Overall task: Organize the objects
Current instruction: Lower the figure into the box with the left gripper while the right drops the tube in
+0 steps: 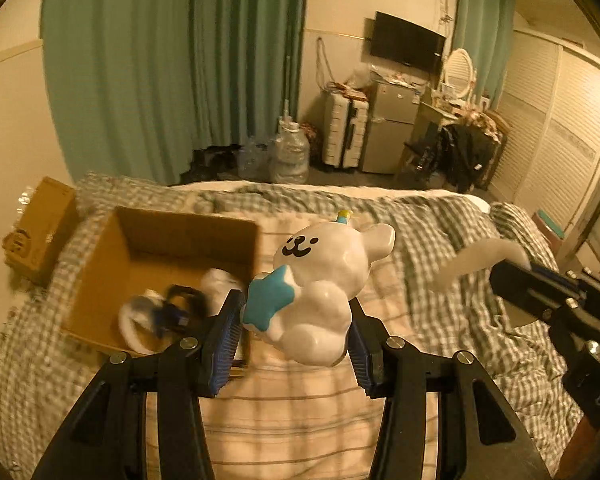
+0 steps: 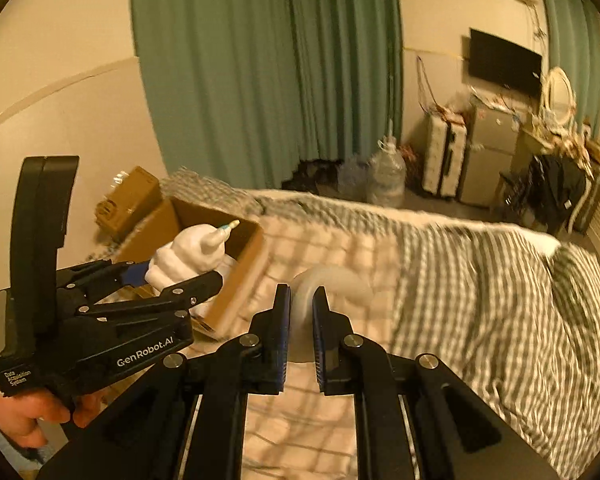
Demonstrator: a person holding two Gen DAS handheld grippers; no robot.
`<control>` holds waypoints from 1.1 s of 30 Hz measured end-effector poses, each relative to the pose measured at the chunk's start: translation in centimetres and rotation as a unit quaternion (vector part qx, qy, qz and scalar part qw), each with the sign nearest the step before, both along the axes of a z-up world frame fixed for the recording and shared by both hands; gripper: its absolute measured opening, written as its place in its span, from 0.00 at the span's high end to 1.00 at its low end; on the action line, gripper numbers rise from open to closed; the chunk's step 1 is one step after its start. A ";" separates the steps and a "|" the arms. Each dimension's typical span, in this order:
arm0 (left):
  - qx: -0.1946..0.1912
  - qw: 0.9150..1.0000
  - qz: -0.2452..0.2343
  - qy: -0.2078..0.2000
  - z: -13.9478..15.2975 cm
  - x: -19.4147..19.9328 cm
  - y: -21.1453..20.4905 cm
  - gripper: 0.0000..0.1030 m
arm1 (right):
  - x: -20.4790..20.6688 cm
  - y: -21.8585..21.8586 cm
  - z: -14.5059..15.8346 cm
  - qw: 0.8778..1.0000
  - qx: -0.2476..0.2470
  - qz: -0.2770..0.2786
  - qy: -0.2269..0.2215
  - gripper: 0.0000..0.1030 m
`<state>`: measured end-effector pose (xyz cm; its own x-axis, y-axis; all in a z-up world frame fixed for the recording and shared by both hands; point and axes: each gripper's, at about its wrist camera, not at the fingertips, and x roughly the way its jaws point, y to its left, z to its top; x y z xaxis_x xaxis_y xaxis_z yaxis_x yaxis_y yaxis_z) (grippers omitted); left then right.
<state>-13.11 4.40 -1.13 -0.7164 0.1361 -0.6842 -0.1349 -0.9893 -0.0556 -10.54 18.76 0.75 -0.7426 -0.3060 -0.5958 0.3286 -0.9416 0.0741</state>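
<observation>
Bedding in green check and pale stripes covers the bed (image 1: 284, 400), and an open cardboard box (image 1: 188, 224) sits on it, to the left. The left gripper (image 1: 296, 332) is clamped on a white glossy figurine (image 1: 324, 276) with a smiling face and a blue star; its blue pads (image 1: 226, 340) press on the two sides of the toy. The figurine is held in the air just beside the right edge of the box, above the striped blanket. Inside the box lie some blurred white and dark things (image 1: 160, 312); I cannot tell what they are. The right gripper (image 2: 301, 316) is closed on a pale, blurred, curved object (image 2: 332, 280), which sticks out forward between its fingers, over the bed and well right of the box. A second, closed carton (image 1: 40, 220) lies behind the box, at the wall.
</observation>
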 end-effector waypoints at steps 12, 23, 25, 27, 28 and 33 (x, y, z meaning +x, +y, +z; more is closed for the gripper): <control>-0.016 0.998 0.059 -0.018 -2.8 -4.5 -10.5 0.52 | -4.5 -11.9 -0.8 0.997 0.002 0.072 0.003 0.91; -0.017 0.995 0.084 -0.048 -8.0 -7.7 -14.2 0.52 | -10.5 -17.2 -7.1 0.994 0.011 0.098 -0.047 0.91; -0.019 0.995 0.086 -0.050 -8.4 -8.0 -14.5 0.52 | -11.2 -17.4 -8.2 0.994 0.012 0.097 -0.056 0.90; -0.019 0.995 0.085 -0.052 -8.7 -8.1 -14.5 0.51 | -11.5 -17.4 -9.0 0.994 0.010 0.093 -0.061 0.88; -0.018 0.995 0.083 -0.055 -8.8 -8.1 -14.4 0.48 | -11.6 -17.2 -9.3 0.994 0.007 0.091 -0.065 0.84; -0.014 0.994 0.089 -0.053 -8.4 -7.6 -13.9 0.17 | -11.7 -15.6 -8.9 0.995 -0.019 0.071 -0.064 0.51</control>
